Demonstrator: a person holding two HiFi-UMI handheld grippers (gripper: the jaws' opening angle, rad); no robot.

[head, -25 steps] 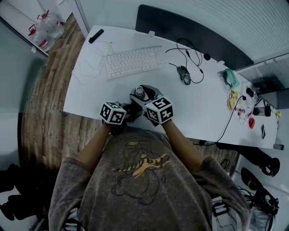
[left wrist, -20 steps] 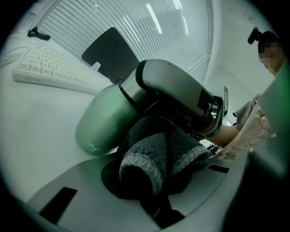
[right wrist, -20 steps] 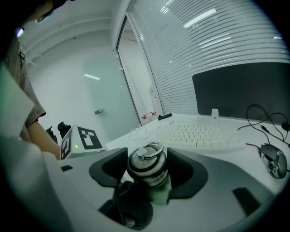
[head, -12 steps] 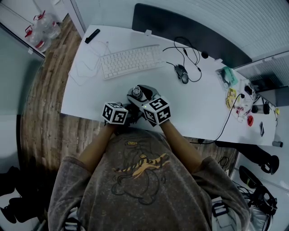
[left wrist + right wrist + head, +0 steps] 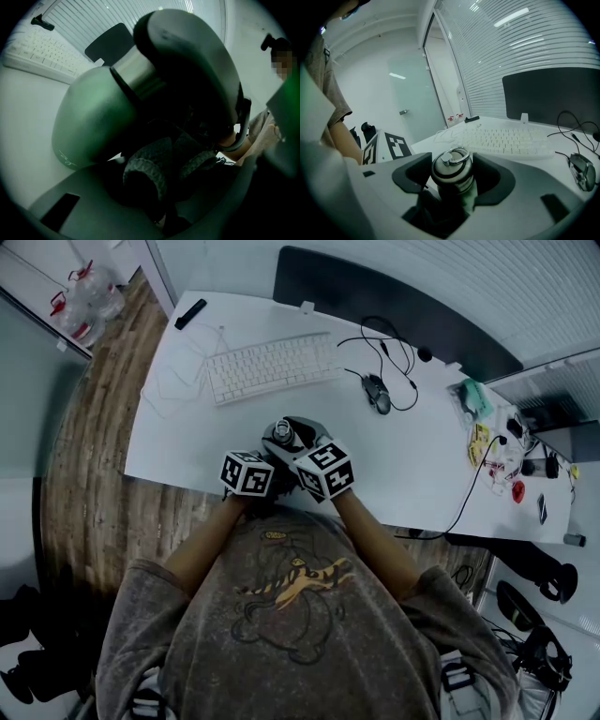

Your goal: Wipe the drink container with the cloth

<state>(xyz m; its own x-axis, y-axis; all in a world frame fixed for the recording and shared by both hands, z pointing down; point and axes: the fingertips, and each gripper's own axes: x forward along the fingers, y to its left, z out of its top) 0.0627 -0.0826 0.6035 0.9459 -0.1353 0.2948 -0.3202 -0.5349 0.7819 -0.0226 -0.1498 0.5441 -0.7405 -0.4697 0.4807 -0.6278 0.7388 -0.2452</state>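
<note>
The drink container [image 5: 282,433], a green bottle with a steel ring lid, is at the front of the white desk [image 5: 412,474]. My right gripper [image 5: 292,442] is shut on it; in the right gripper view the lid [image 5: 452,169] stands between the two dark pads. The left gripper view shows the green body [image 5: 91,117] close up. My left gripper [image 5: 265,480] is shut on a dark grey knitted cloth [image 5: 149,169], which is bunched against the lower side of the bottle. Its jaws are hidden under the marker cube in the head view.
A white keyboard [image 5: 272,367] lies behind the bottle, with a mouse [image 5: 378,393] and black cables to its right. A dark monitor [image 5: 394,306] stands at the back edge, a black remote [image 5: 191,314] is at the back left, and small clutter [image 5: 487,427] lies far right.
My left gripper has slid a little to the right, closer to the right gripper and the bottle. The right gripper and the bottle have stayed put.
</note>
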